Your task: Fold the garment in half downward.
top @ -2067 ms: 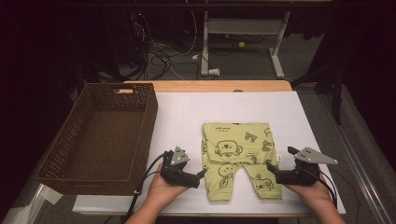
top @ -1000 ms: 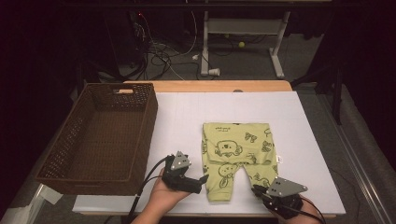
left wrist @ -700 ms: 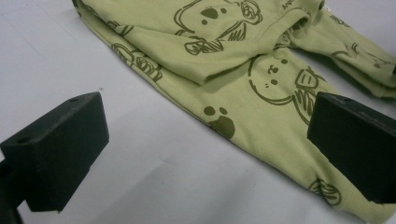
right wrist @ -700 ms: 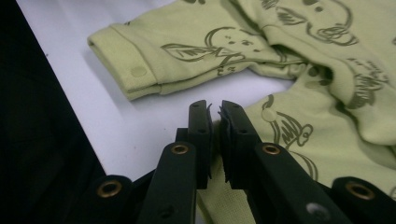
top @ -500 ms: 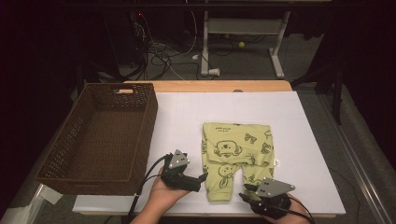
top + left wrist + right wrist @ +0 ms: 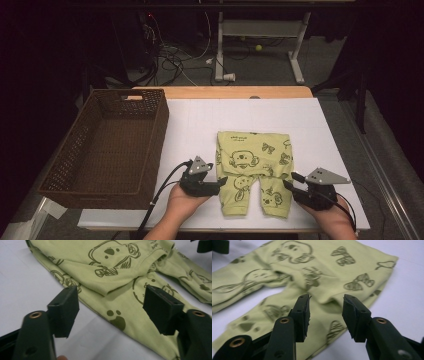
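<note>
**Green garment half folded, both claws set at the legs**

A small green printed garment (image 6: 254, 172) is laid on the white desk (image 6: 200, 125), at about five o'clock from the desk's middle and at three o'clock from the brown wicker basket (image 6: 107, 145). Its upper part is seen doubled down over the body, with a folded edge lying across above the two legs, so one fold is judged done. The legs are spread flat toward six o'clock and have not yet been turned up.

The left claw (image 6: 220, 182) is held at nine o'clock of the garment, at the outer edge of the near leg. Its jaws have just been closing, yet they are seen well apart in the left gripper view (image 6: 110, 311), with the leg cloth lying between and beyond them, and nothing is pinched. The right claw (image 6: 289, 181) is held at four o'clock of the garment; its jaws have been opening and are seen apart in the right gripper view (image 6: 325, 315), just before the folded edge, gripping nothing.

What is judged to be left: the legs are to be gripped, folded up, and the bundle probably placed in the basket, in which nothing is seen.
</note>
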Tool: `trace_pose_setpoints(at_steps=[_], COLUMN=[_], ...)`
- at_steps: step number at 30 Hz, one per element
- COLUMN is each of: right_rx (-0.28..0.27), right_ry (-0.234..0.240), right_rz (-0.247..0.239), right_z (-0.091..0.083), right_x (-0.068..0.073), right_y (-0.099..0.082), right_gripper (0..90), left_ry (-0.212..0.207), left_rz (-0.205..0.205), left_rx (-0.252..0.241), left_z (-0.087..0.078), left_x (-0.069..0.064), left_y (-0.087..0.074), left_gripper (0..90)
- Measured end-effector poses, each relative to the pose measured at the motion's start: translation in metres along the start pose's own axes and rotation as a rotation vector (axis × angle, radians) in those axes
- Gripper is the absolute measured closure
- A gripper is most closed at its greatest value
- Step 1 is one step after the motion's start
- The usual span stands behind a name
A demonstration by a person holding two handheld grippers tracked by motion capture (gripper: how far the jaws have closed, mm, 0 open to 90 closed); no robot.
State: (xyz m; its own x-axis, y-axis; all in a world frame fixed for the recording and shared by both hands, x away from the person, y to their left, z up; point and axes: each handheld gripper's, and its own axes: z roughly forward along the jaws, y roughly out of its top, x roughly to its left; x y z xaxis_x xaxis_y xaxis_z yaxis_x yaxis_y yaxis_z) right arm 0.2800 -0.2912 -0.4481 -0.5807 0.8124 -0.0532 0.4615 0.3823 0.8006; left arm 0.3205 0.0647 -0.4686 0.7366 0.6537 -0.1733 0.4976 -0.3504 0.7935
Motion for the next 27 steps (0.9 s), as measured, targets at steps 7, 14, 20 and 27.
trace_pose_setpoints(at_steps=[7, 14, 20, 27], right_rx=[0.011, 0.094, 0.082, 0.057], right_ry=[-0.015, -0.028, -0.024, -0.007], right_rz=[0.072, 0.061, 0.032, 0.01], right_z=[0.027, 0.04, 0.039, 0.033], right_x=[-0.019, -0.027, -0.027, -0.025], right_y=[0.016, 0.004, 0.002, 0.002], right_gripper=[47.6, 59.4, 72.7, 86.9], left_ry=[0.013, 0.034, 0.044, 0.036], left_rz=[0.017, 0.049, 0.038, 0.037], left_rx=[0.088, 0.128, 0.13, 0.086], left_z=[0.025, 0.03, 0.03, 0.025], left_x=[0.005, 0.001, 0.002, 0.002], left_y=[0.012, 0.013, 0.013, 0.011], left_gripper=[38.1, 56.1, 74.2, 83.4])
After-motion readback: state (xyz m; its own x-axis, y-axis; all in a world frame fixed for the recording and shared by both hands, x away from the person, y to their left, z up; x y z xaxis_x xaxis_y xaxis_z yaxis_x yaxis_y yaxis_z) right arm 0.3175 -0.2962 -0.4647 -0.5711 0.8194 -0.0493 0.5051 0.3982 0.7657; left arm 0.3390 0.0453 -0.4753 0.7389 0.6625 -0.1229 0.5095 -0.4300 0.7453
